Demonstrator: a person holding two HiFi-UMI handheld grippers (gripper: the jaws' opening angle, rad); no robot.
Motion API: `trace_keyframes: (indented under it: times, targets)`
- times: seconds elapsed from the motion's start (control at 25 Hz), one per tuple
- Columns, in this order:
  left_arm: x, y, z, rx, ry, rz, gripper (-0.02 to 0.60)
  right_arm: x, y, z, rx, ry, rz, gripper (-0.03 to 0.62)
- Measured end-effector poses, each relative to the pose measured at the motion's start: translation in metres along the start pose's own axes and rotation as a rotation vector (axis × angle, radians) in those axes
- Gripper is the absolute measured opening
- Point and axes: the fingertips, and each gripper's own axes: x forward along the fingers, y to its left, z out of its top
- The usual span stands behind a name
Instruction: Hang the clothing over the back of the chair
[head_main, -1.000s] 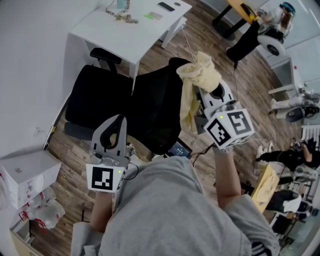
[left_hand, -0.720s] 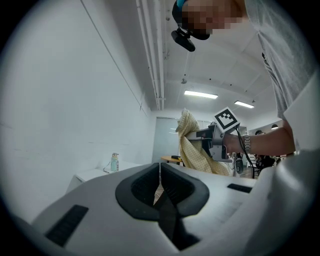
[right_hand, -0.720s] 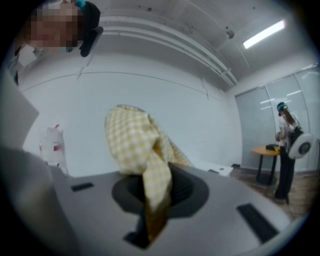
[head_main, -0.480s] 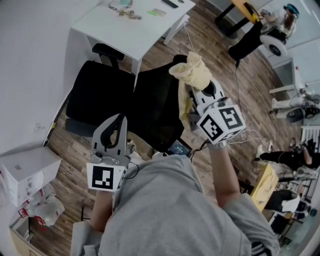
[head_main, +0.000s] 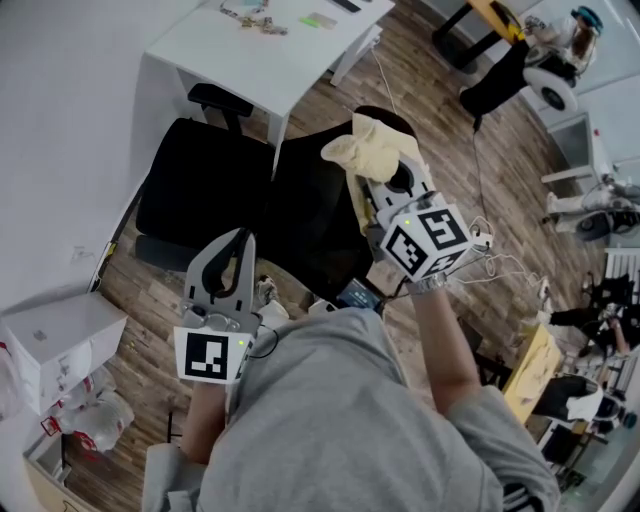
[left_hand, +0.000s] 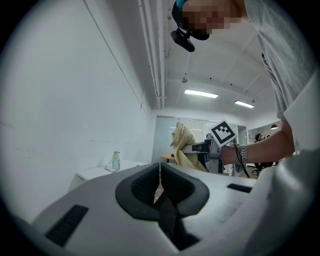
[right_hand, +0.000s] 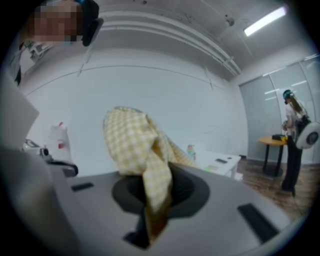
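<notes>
Now, one white box (head_main: 50, 345) far left on floor. One left gripper (head_main: 233, 245): jaws pressed together, nothing between, held beside chair. One black chair (head_main: 200, 195); one white desk (head_main: 270, 50) behind it. One yellow checked clothing (head_main: 372, 150), bunched above backrest top; contact with chair unclear. One right gripper (head_main: 380, 185): jaws clamped on clothing.

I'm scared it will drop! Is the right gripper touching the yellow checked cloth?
Touching. In the right gripper view, the right gripper has its fingers closed on the yellow checked cloth, pinching it between them.
</notes>
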Motion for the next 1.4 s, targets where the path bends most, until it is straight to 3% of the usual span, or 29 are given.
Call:
trace_keyframes:
  times: [0.68,1.4]
  targets:
    - [0.005,0.003,-0.006,0.003,0.016,-0.047,0.04,0.021,0.005,-0.048,0.0,0.147,0.018,0.06]
    - [0.009,-0.001,-0.008,-0.002,0.017,-0.061,0.04,0.038,0.002,-0.091,0.024,0.376,0.028,0.06]
